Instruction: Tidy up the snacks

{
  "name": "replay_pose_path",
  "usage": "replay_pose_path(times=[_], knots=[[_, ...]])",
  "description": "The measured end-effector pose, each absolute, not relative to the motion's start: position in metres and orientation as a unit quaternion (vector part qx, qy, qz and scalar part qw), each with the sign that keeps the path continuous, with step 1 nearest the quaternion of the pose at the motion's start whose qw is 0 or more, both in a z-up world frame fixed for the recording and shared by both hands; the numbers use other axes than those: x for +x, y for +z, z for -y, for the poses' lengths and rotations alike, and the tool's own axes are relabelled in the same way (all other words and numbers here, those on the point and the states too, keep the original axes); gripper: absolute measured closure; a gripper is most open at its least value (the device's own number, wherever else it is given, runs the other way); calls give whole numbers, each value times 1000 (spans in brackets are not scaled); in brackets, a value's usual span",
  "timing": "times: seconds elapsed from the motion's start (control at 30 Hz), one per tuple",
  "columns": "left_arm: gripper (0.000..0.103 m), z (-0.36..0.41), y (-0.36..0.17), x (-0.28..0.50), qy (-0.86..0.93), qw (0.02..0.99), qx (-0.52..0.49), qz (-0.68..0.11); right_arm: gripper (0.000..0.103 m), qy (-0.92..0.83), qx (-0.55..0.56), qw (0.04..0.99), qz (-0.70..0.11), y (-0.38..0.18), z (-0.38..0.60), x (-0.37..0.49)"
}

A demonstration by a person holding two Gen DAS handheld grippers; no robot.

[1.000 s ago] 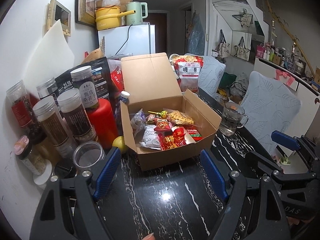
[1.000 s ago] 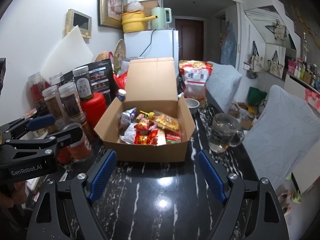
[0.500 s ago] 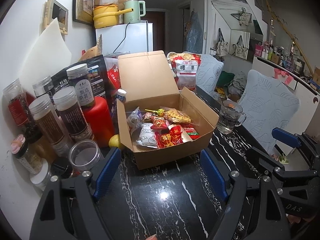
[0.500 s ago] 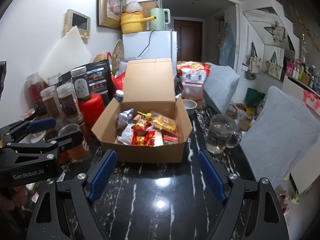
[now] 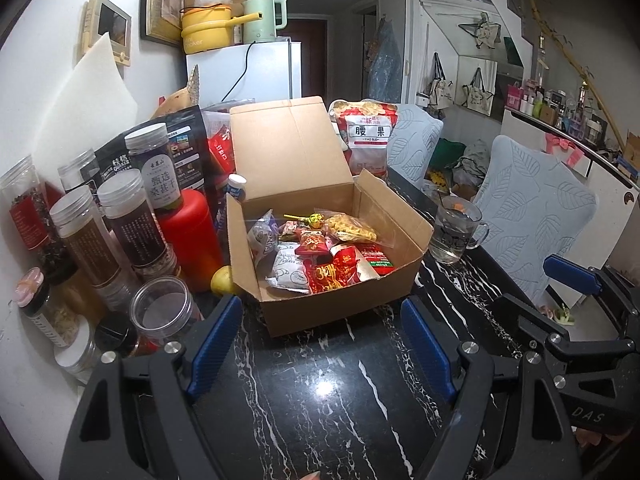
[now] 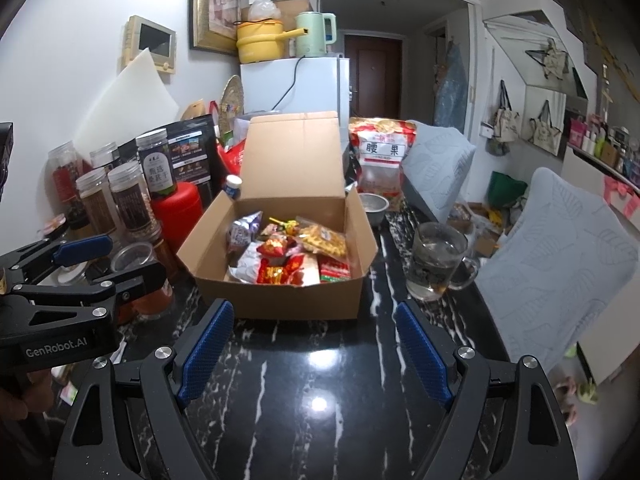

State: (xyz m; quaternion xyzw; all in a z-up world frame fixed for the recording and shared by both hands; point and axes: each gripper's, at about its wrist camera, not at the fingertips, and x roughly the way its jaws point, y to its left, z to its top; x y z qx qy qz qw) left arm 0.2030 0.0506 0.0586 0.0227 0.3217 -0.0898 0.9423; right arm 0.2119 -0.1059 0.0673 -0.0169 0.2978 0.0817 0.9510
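Observation:
An open cardboard box [image 5: 332,312] stands on the black marble table, its lid flap raised at the back. It holds several snack packets [image 5: 328,252], among them red wrappers, a yellow bag and a lollipop. My left gripper [image 5: 320,304] is open just in front of the box, with nothing between its blue pads. In the right wrist view the same box [image 6: 280,300] and snack packets [image 6: 288,256] sit ahead of my right gripper [image 6: 314,306], also open and holding nothing. A large cashew bag [image 5: 368,136] stands behind the box.
Several tall jars [image 5: 132,216], a red canister [image 5: 188,232] and an open clear jar [image 5: 164,310] crowd the table's left side against the wall. A lemon [image 5: 222,280] lies beside the box. A glass mug [image 6: 436,264] and a metal bowl [image 6: 374,206] stand at the right. Covered chairs [image 6: 560,248] line the table's right edge.

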Motion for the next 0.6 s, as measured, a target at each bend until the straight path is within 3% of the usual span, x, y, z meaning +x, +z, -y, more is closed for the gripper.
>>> replay_pose_path(times=[0.6], knots=[[21,-44,57,205,-98,940,28,-327,19,81,-17,951,-298,67,107,213]])
